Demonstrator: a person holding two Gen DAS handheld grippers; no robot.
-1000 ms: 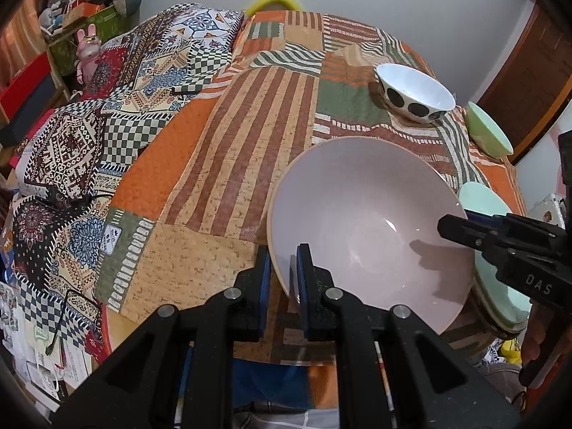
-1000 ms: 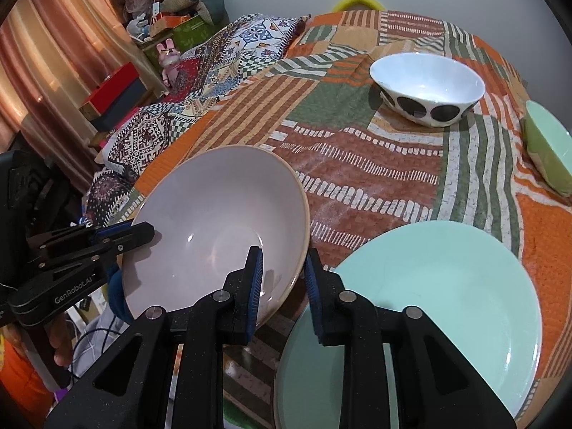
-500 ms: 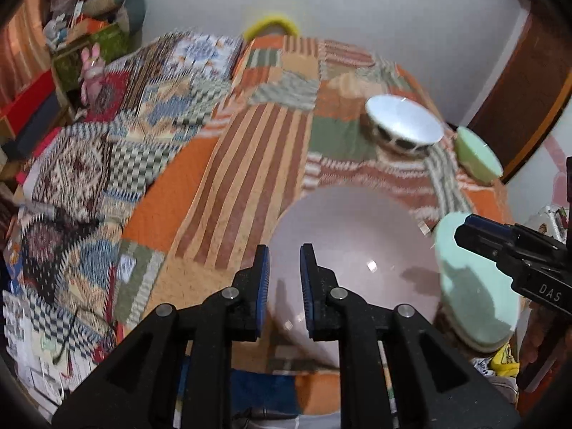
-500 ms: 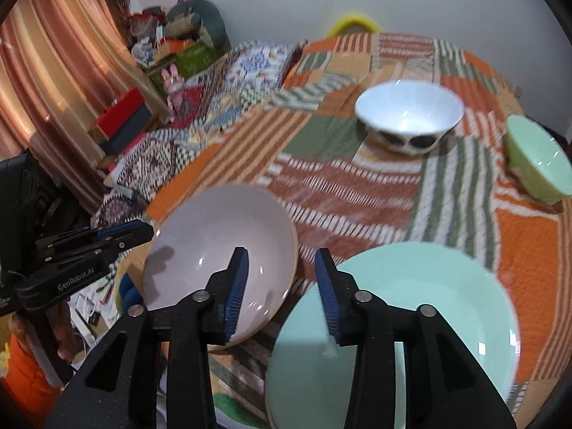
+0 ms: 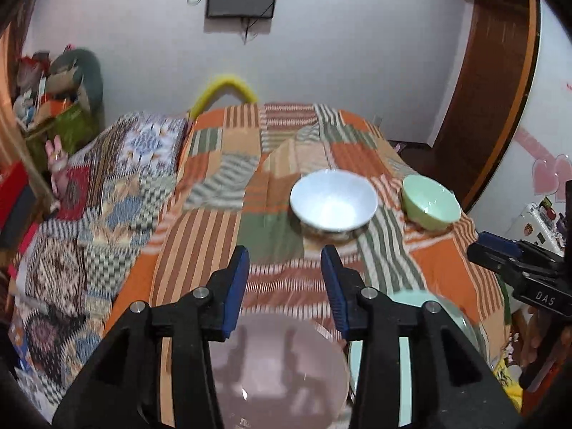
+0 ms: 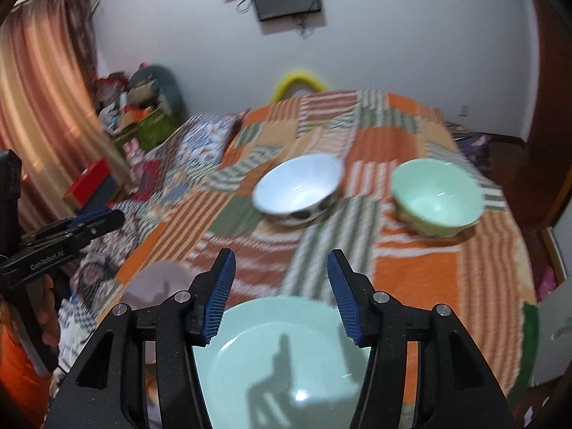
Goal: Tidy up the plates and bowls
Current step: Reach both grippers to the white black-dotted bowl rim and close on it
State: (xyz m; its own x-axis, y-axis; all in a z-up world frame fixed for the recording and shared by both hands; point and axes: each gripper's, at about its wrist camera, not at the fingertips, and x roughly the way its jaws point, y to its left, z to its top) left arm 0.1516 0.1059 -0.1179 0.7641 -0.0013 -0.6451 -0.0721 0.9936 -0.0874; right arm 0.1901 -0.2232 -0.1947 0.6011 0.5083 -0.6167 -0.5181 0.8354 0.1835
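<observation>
My left gripper (image 5: 285,287) is open and empty, raised above a pale pink plate (image 5: 275,371) lying at the near edge of the patchwork-covered table (image 5: 214,236). My right gripper (image 6: 281,295) is open and empty above a mint green plate (image 6: 286,364), which also shows in the left wrist view (image 5: 407,357) beside the pink plate. A white bowl with dark spots (image 5: 333,204) (image 6: 298,190) and a mint green bowl (image 5: 430,202) (image 6: 436,198) stand farther back on the table.
A bed with a patterned quilt (image 5: 89,214) lies left of the table. A yellow chair back (image 5: 223,93) rises behind the table. A wooden door (image 5: 493,89) is at right. Shelves with toys (image 6: 136,107) and a curtain (image 6: 39,125) are at left.
Both grippers let go of the pink plate, opened wide and lifted back and up. The pink plate now rests flat beside the green plate.
</observation>
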